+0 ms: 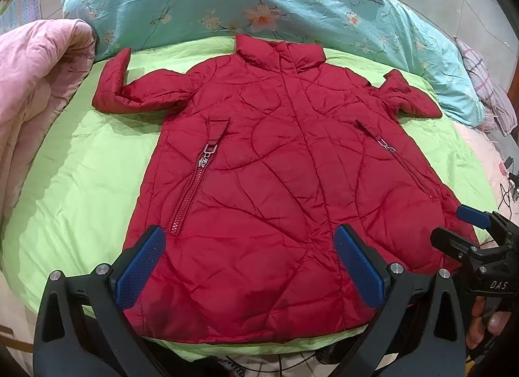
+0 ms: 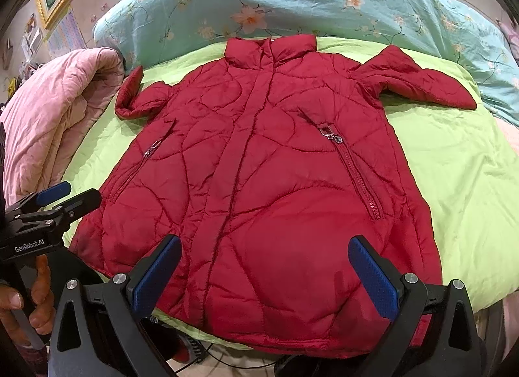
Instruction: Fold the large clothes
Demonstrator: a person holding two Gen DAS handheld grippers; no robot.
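On the bed, jacket [image 1: 259, 166] lies flat, front up, zipped, centred on the green sheet [image 1: 81, 182]. Collar points at the blue floral duvet [image 1: 227, 4]; hem is nearest the cameras, at the sheet's near edge. Pink quilt [image 1: 35, 85] is bunched left of the jacket, apart from it.

Left claw [image 1: 249, 266] is spread wide, empty, hovering over the hem left of the jacket's centre line. Right claw [image 2: 264, 274] is likewise spread and empty, over the hem's right part. Neither visibly touches fabric; hard to tell the exact gap. A hand [image 2: 29, 299] grips the left handle.

Sleeves: left sleeve [image 1: 129, 88] goes out sideways, its cuff end bent up toward the duvet. Right sleeve [image 2: 418, 78] goes out sideways and down, creased at the shoulder. Nothing folded yet, so I'd say this is the start.

Handling, my read:
- Quilted, puffy, probably light. Soft, no stiffness, will sag between two grips.
- Shell looks shiny, likely slippery. Pinch a thick bunch, not a single layer.
- Padding will spring back, so folds need pressing down.
- Pocket zips [image 2: 353, 169] are the only hard parts; avoid clamping on the pulls.

Where to grab: cuff or mid-sleeve to bring each sleeve across the chest, then both hem corners to fold toward the collar. Quilting seams give the best bite.

Risk: a one-layer pinch drags the front off the back.
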